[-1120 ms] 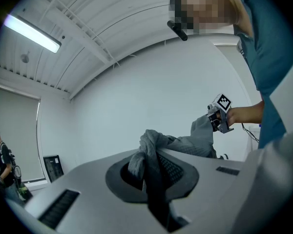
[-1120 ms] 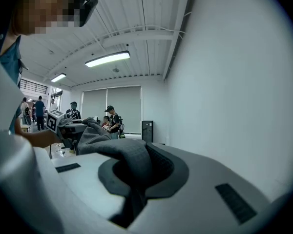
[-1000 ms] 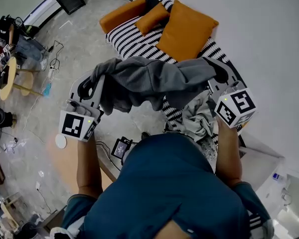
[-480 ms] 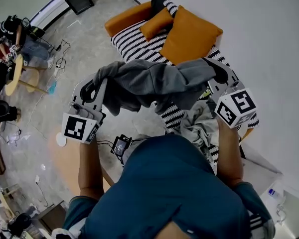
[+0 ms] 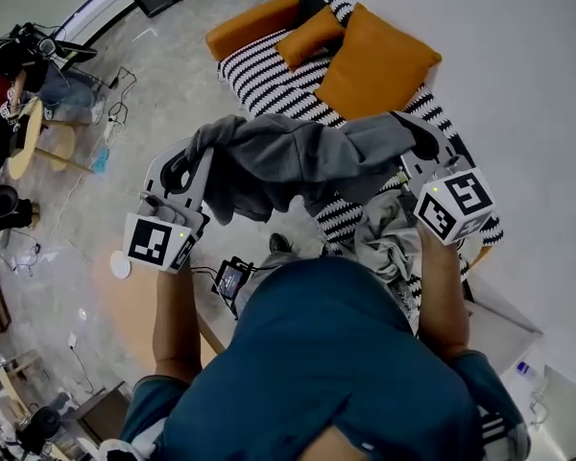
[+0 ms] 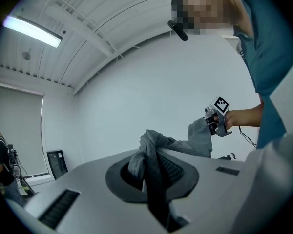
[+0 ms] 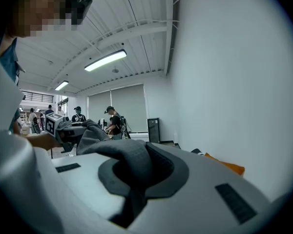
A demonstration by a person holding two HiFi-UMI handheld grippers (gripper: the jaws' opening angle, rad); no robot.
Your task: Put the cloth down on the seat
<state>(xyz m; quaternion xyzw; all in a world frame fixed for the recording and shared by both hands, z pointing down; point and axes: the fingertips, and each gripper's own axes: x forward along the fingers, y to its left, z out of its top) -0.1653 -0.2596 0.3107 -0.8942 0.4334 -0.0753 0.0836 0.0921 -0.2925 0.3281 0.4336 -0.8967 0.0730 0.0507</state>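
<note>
both grippers have edged along a little, left gripper (image 5: 204, 146) and right gripper (image 5: 419, 140) each clamped tight on an end of the grey cloth (image 5: 298, 161), which hangs between them near the striped seat (image 5: 269, 80), so lowering and release seem left.

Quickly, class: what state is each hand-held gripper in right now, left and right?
Left hand-held gripper: closed, holding one end of the grey cloth.
Right hand-held gripper: closed, holding the other end of the grey cloth.
</note>
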